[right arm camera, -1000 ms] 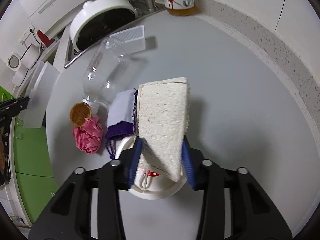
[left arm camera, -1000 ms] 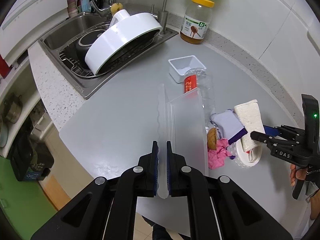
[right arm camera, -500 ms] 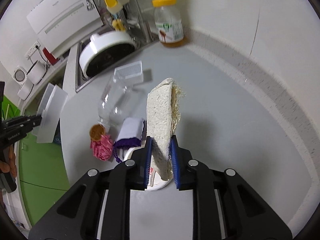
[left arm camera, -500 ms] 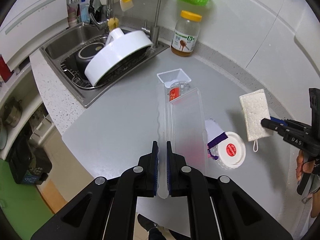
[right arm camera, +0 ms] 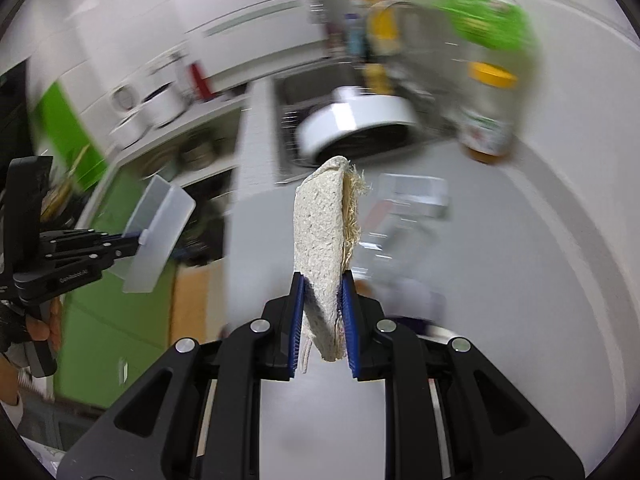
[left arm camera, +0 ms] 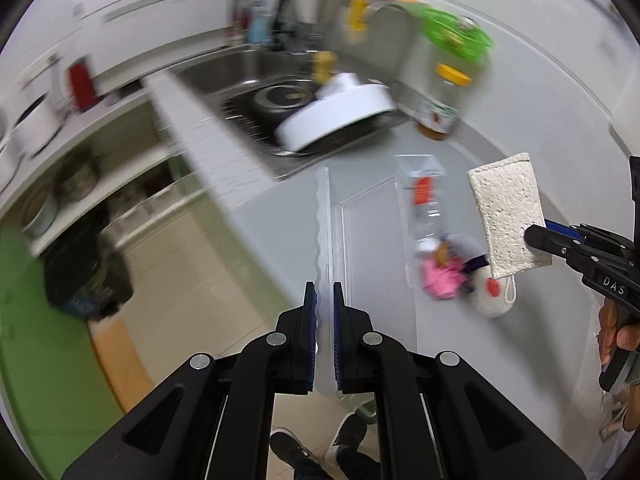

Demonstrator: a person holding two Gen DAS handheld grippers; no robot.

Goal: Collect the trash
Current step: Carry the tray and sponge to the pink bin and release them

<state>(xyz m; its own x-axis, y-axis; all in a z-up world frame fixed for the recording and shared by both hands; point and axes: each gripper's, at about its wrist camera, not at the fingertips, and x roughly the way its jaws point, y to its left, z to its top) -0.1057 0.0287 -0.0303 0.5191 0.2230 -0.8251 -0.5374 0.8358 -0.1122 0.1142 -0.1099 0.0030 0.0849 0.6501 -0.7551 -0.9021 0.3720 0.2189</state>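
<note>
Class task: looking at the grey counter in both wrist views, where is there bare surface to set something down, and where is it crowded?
Bare: the grey counter between the sink edge and the clear bottle, and the stretch along the wall behind. Crowded: the pink wrapper cluster beside the white lid.

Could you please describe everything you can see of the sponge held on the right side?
The sponge is a pale, off-white rectangular pad with a coarse, porous face and a frayed, fibrous layer along one side. A thin white loop hangs from its lower end. It is lifted clear of the counter, held upright, and pinched at its lower end between the blue pads of the right tool. Nothing else touches it. Its broad face shows in the left wrist view.
</note>
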